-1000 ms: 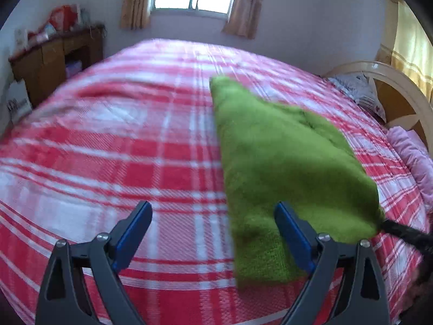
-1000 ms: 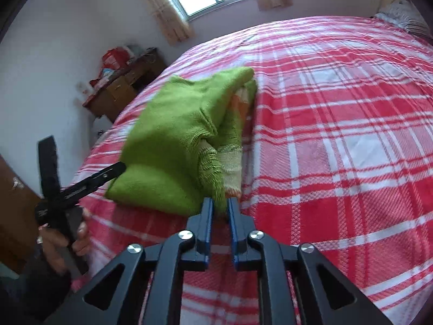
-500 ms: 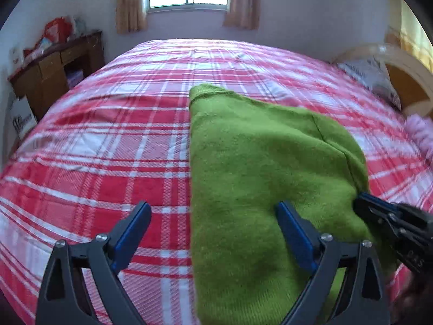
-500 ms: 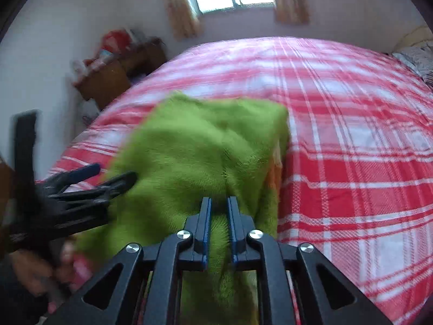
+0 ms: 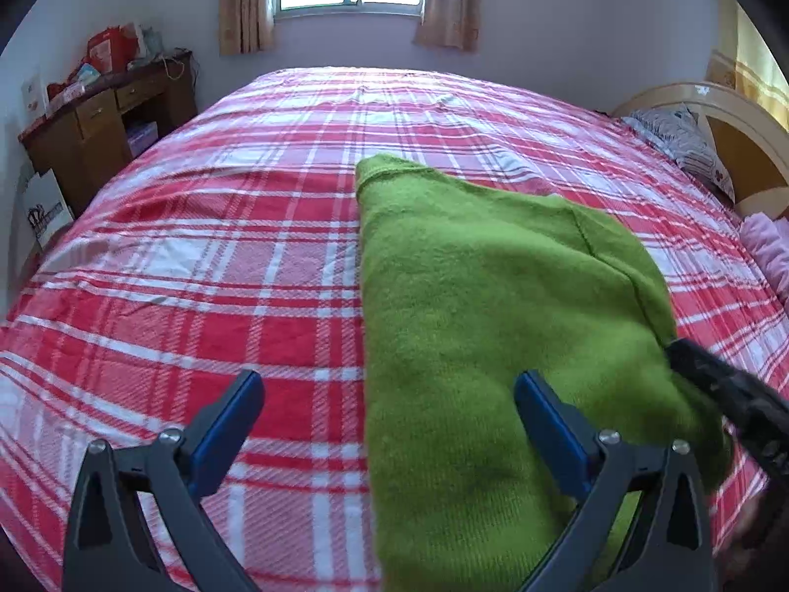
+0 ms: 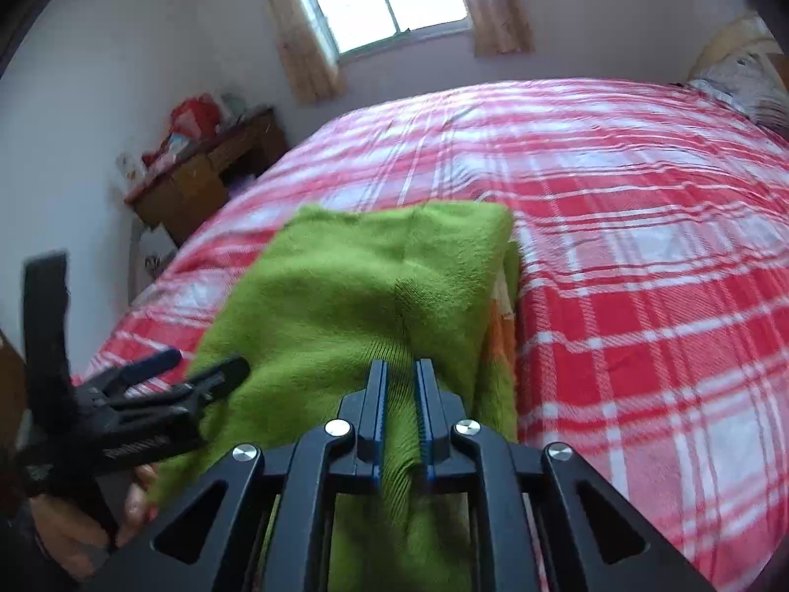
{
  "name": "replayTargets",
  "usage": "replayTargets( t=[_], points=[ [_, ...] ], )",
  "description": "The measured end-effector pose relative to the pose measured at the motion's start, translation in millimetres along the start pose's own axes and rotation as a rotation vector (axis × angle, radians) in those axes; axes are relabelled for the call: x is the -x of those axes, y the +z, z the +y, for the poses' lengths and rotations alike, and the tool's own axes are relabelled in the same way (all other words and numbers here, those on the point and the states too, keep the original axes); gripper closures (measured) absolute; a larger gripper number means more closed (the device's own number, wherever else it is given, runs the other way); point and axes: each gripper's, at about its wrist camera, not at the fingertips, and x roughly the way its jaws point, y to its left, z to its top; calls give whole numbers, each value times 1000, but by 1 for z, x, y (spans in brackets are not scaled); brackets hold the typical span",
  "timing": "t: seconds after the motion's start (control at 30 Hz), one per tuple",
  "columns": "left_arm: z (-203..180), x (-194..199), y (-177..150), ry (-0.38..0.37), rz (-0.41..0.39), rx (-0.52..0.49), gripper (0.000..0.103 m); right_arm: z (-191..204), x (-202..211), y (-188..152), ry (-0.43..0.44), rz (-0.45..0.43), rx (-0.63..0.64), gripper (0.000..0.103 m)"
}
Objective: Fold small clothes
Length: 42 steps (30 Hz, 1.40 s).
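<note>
A folded green knitted sweater (image 5: 493, 296) lies on the red plaid bed (image 5: 197, 271), its near end lifted. My right gripper (image 6: 400, 370) is shut on a ridge of the sweater (image 6: 370, 271) at that near edge; its jaws are easing open slightly, the knit still pinched between the pads. In the left wrist view the right gripper (image 5: 715, 385) shows as a black tip at the sweater's right corner. My left gripper (image 5: 388, 380) stands wide open above the sweater's left edge, holding nothing. The right wrist view shows the left gripper (image 6: 204, 364) beside the sweater's left side.
A wooden desk (image 5: 98, 118) with clutter stands at the left wall under the window side. A patterned pillow (image 5: 685, 143) and a curved headboard (image 5: 715, 98) are at the right. A pink cloth (image 5: 769, 246) lies by the right edge. A hand (image 6: 59, 523) holds the left gripper.
The sweater's near end has been drawn up toward the cameras and now fills more of both views. The left gripper has come in beside the sweater, its jaws still wide.
</note>
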Motion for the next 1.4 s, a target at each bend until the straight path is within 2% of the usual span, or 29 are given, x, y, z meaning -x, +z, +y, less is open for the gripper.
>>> replayTargets(
  t=[0.1,0.2,0.3,0.33,0.43,0.5,0.53,0.57,0.6,0.63,0.7,0.77,0.87,0.93,1.03,1.1,1.17,1.27,1.33,1.4],
  points=[
    [-1,17,-7,13,-20,-21,0,8,27,-15,1,-42,5,92],
    [-1,25,-19,0,-7,-26,0,16,28,-38,-16,16,29,91],
    [-1,24,-37,-5,25,-37,0,12,16,-62,-26,93,0,91],
    [0,22,-42,-8,36,-38,0,12,20,-65,-19,64,-5,91],
    [13,29,-48,-60,43,-2,0,9,30,-61,-3,79,-27,91],
    [17,34,-45,-82,45,-2,0,3,44,-56,32,40,-67,90],
    [20,40,-40,-98,17,-12,0,0,53,-51,53,9,-85,84],
    [21,45,-36,-102,-11,-18,0,-5,61,-45,62,-24,-100,61],
    [23,50,-29,-107,-51,-21,0,-9,66,-39,64,-52,-113,44],
    [24,53,-25,-115,-70,-18,0,-13,70,-32,63,-85,-125,21],
    [30,48,-6,-184,-90,28,0,-20,68,-17,61,-115,-121,20],
    [38,33,10,-251,-70,103,0,-27,52,1,120,-88,-118,20],
    [42,1,26,-299,-31,175,1,-39,11,19,196,-21,-159,20],
    [38,-13,31,-318,-12,176,2,-40,-13,24,208,21,-163,20],
    [26,-40,34,-315,7,138,2,-46,-53,27,157,97,-138,20],
    [24,-56,29,-329,57,135,6,-51,-74,22,145,154,-156,20],
    [28,-57,23,-369,68,147,7,-51,-72,19,170,144,-149,20],
    [27,-54,22,-392,73,111,7,-43,-70,14,256,180,-95,20],
    [29,-55,22,-416,79,117,7,-38,-71,13,259,182,-56,21],
    [29,-56,22,-434,81,122,7,-42,-77,16,277,182,-86,24]
  ],
)
